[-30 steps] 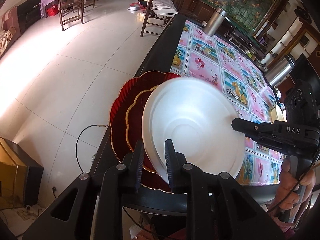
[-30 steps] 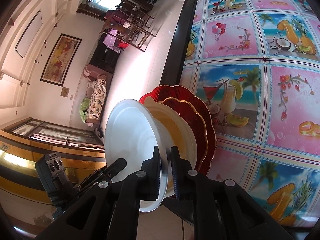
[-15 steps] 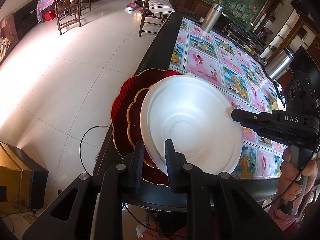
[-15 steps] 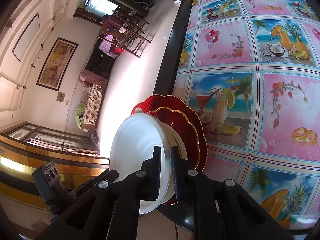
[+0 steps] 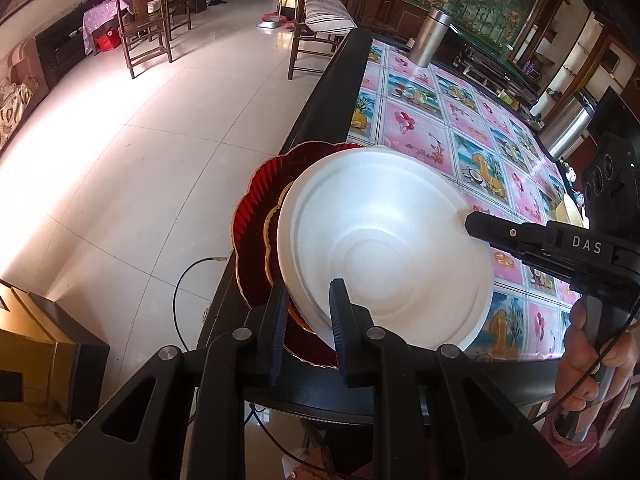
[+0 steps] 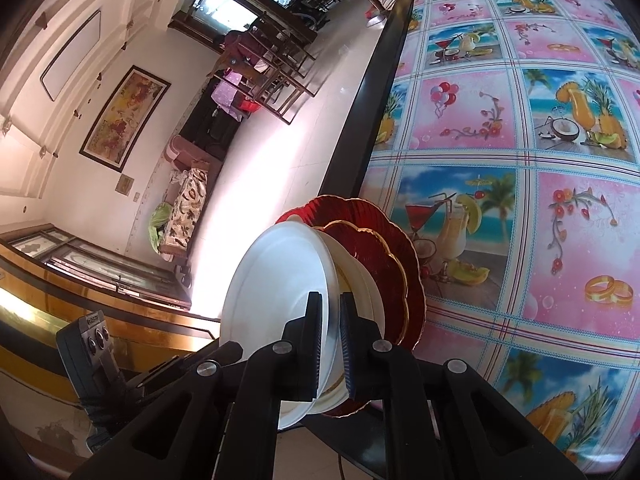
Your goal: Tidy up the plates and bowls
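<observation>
Both tongs pinch a stack of dishes held up at the near edge of the counter (image 6: 520,216), partly out over the floor. The left tongs (image 5: 306,312) clamp the near rim of the stack, one pad inside the white foam bowl (image 5: 384,248) and the other behind the red gold-rimmed plates (image 5: 256,236). The right tongs (image 6: 330,340) are pressed nearly together on the thin rim of the white foam bowl (image 6: 276,296), opposite the left. The foam bowl is probably very light but soft, so a hard squeeze could dent or crack its rim. The red plates look stiff, glossy and likely slippery; they may slide apart if the stack tilts. The safest hold is on opposite rims, keeping the stack level.
</observation>
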`<state>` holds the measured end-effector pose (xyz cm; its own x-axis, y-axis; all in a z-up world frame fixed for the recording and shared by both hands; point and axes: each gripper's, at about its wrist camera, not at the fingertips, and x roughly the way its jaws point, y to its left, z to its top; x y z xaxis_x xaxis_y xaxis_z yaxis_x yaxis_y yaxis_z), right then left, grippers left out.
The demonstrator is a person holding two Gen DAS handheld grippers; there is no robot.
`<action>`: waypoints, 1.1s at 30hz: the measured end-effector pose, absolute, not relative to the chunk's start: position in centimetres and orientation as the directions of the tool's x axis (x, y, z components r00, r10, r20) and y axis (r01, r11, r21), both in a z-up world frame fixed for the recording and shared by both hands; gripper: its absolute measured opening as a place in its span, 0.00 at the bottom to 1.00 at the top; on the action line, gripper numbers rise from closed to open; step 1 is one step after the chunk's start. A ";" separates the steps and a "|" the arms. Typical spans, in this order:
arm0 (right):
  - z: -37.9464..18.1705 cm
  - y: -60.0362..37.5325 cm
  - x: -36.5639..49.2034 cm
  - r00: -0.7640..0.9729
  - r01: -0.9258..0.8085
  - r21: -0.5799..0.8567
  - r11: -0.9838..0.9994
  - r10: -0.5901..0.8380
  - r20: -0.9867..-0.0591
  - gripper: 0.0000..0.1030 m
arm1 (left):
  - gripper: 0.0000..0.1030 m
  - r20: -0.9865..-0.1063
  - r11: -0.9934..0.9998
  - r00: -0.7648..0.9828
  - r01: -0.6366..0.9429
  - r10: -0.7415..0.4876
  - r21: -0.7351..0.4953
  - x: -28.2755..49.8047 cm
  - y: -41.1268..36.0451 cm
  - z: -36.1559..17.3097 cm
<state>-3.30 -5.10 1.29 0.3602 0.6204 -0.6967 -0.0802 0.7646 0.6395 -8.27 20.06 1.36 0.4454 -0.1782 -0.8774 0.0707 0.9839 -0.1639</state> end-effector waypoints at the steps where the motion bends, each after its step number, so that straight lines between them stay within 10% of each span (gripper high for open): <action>1: 1.1 -4.9 -3.3 0.361 -0.082 0.630 0.772 0.613 -0.703 0.08 | 0.18 -0.879 0.984 0.443 0.073 -0.176 -0.160 -8.3 19.9 1.3; 17: 0.6 -7.4 -3.7 0.401 -0.089 0.662 0.745 0.635 -0.660 0.34 | 0.18 -0.832 0.993 0.543 0.069 -0.117 -0.094 -9.4 19.0 4.1; 33: -0.7 -18.0 -5.4 0.494 0.061 0.700 0.711 0.588 -0.640 0.34 | 0.18 -0.828 0.954 0.522 0.295 -0.205 -0.051 -11.1 7.1 3.8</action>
